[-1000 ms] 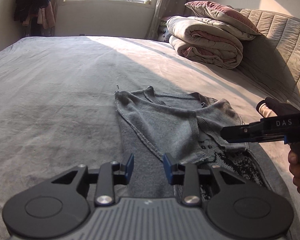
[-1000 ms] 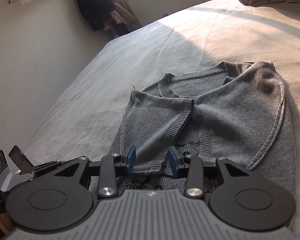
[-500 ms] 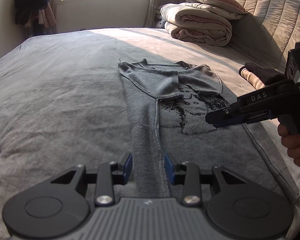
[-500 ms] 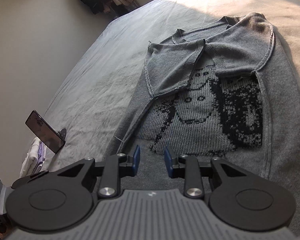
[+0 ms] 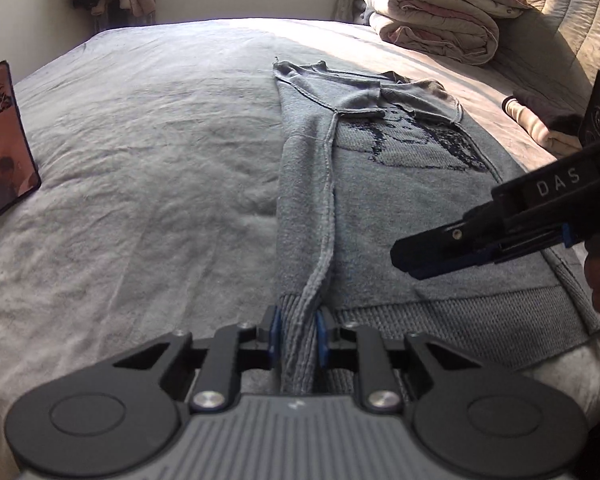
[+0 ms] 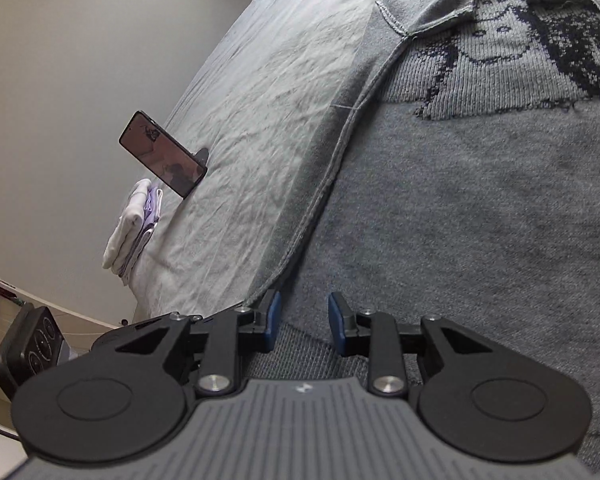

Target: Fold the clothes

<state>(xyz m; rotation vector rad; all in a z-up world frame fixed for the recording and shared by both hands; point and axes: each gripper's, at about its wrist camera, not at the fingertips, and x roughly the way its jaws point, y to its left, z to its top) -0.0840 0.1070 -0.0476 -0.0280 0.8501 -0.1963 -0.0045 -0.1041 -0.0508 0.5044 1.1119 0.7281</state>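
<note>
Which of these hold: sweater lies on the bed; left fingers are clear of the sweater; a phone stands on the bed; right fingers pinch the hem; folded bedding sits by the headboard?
1. The sweater lies on the bed. True.
2. The left gripper is clear of the sweater. False: its fingers are closing on the hem, fabric bunched between them.
3. A phone stands on the bed. True.
4. The right gripper pinches the hem. False: its fingers stand apart above the fabric.
5. Folded bedding sits by the headboard. True.
</note>
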